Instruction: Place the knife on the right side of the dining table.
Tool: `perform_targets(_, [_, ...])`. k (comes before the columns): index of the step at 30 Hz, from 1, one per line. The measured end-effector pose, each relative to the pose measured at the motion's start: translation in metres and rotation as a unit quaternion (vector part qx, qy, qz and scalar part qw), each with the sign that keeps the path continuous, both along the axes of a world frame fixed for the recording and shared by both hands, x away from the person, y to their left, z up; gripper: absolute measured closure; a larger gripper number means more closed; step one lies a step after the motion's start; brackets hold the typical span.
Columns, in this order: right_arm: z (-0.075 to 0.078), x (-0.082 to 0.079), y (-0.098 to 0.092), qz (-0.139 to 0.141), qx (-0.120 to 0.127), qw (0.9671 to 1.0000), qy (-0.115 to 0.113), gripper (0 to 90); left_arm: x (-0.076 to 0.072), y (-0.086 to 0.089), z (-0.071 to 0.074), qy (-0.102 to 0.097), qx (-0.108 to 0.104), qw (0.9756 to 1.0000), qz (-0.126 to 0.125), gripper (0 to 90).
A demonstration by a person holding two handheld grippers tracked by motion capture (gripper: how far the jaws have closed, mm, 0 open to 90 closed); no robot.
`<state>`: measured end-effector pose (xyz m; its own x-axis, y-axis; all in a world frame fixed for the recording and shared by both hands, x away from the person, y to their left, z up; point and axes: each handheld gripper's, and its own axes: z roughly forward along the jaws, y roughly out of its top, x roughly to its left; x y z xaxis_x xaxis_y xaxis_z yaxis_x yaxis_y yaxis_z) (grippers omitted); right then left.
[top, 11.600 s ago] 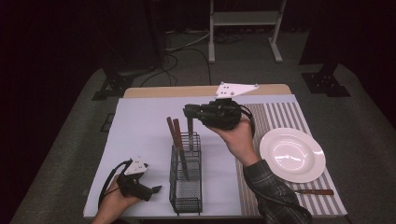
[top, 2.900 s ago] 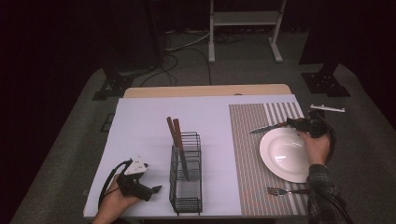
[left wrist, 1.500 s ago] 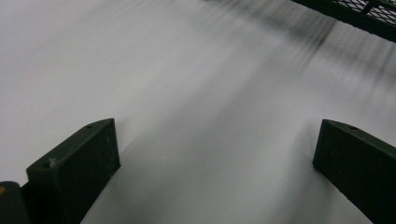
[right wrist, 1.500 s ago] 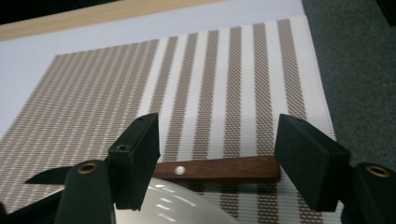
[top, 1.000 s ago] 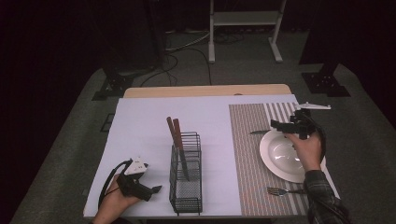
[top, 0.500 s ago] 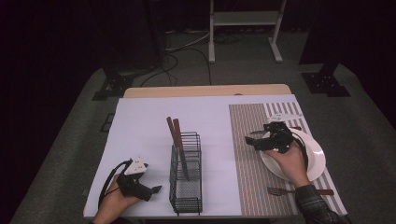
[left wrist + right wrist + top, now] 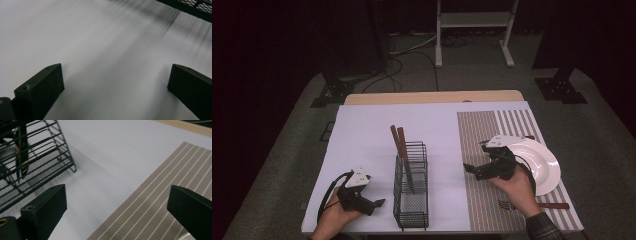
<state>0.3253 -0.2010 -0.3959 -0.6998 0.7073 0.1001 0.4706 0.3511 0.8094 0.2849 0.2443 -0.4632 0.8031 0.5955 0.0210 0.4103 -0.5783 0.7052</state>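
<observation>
2 grippers, both wide open and empty: right gripper over the striped placemat, left gripper near-left; wire basket holds 2 wooden-handled utensils.

I see the bench, white-covered | wire basket near the front edge | striped mat at right, bearing plate and fork

No legible text or markings
</observation>
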Motion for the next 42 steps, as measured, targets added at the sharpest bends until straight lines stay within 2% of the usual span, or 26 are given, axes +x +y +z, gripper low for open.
perform_targets(9, [-0.012, -0.023, 0.019, 0.036, -0.010, 0.9993, 0.005, 1.8, 0.000, 0.000, 0.000, 0.000, 0.000, 1.0000, 0.000, 0.0])
perform_targets(16, [-0.030, -0.034, 0.033, 0.068, -0.024, 0.9970, 0.027, 1.8, 0.000, 0.000, 0.000, -0.001, -0.002, 1.0000, 0.001, 0.0])
perform_targets(25, [-0.050, -0.038, 0.057, 0.107, -0.045, 0.9928, 0.030, 1.8, 0.000, 0.000, 0.000, -0.001, -0.002, 1.0000, 0.001, 0.0])
perform_targets(31, [-0.059, -0.043, 0.075, 0.138, -0.060, 0.9881, 0.028, 1.8, 0.000, 0.000, 0.000, 0.000, -0.001, 1.0000, 0.001, 0.0])
perform_targets(37, [-0.068, -0.045, 0.082, 0.152, -0.068, 0.9855, 0.032, 1.8, 0.000, 0.000, 0.000, -0.001, -0.001, 1.0000, 0.000, 0.0])
perform_targets(42, [-0.070, -0.045, 0.082, 0.156, -0.072, 0.9848, 0.026, 1.4, 0.000, 0.000, 0.000, 0.000, -0.001, 1.0000, 0.000, 0.0])
